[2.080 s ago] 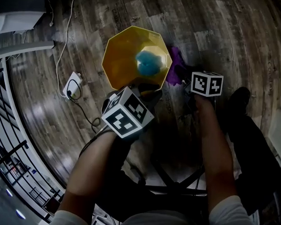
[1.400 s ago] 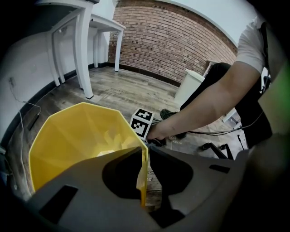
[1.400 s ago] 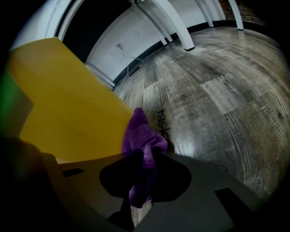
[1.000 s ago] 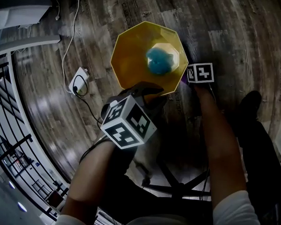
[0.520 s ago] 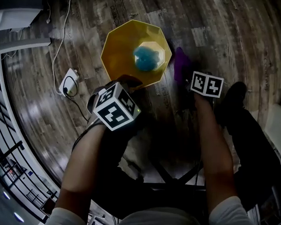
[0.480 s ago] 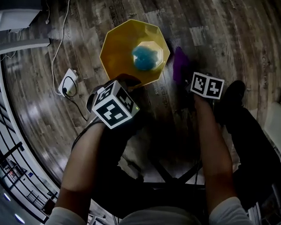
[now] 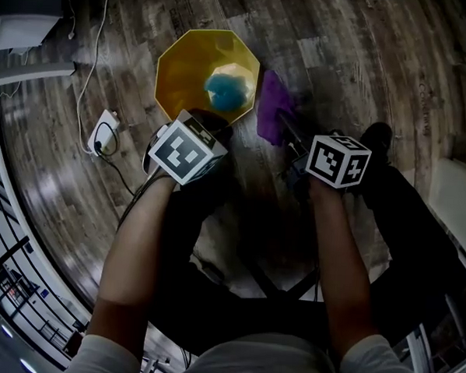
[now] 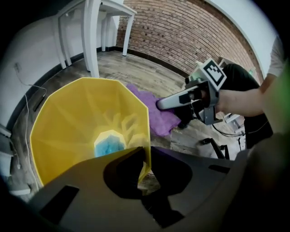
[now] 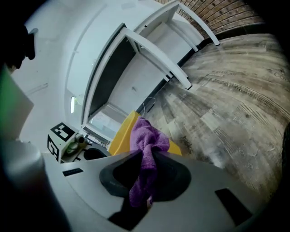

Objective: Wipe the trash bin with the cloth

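On the wood floor (image 7: 364, 56) the trash bin (image 7: 184, 70), likely light and stiff, is gripped at its thin rim by the left gripper (image 8: 145, 164), whose fingers have just been closing on it, while the right gripper's (image 9: 147, 159) fingers pinch the soft, limp cloth (image 7: 271, 107) just beside it.

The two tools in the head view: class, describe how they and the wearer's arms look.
The left tool and right tool each carry a white cube with black square markers. Their jaws are grey with dark cut-outs. The person wears short white sleeves.
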Motion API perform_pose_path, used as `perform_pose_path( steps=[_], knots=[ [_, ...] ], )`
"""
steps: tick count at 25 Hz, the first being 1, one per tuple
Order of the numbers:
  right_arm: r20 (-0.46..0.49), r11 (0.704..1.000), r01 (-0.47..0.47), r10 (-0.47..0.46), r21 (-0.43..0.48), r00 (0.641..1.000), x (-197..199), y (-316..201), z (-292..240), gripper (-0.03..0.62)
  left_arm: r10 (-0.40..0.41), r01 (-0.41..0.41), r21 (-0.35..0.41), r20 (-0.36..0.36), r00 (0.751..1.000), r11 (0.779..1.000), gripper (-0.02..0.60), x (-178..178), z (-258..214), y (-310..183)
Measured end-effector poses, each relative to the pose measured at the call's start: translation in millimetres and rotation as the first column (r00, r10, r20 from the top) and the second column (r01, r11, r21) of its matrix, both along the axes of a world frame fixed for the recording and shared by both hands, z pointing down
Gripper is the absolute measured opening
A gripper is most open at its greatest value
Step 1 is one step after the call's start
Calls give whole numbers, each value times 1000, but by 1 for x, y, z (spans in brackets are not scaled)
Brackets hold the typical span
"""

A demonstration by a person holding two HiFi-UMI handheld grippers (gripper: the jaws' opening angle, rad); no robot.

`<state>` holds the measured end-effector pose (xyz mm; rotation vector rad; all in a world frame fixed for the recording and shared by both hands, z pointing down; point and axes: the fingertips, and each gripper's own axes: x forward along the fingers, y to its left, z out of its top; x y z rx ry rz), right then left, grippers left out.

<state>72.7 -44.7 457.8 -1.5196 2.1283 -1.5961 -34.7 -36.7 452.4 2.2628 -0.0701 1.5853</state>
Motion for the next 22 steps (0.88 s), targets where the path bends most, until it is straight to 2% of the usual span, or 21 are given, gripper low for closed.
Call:
perform_pose_path(
  steps=[8,12,16,22],
  knots=[
    [36,992,3,-7,126,999,1,-4,-52,64,-125,125,-36,8,992,991,44,9,-3,-3],
    [32,995,32,-35,98,999,-8,-11,-32,64,-125,125,-48,-10,992,991,44,19,-10,-1],
    [1,995,65,-65,73,998,-11,-16,-14,64,-85,86,-27,3,996,996,44,15,-1,-1],
    [-34,995,103,-103,15,994,-14,-19,18,64,-80,80,-16,-3,997,997,44,16,0,1]
  ],
)
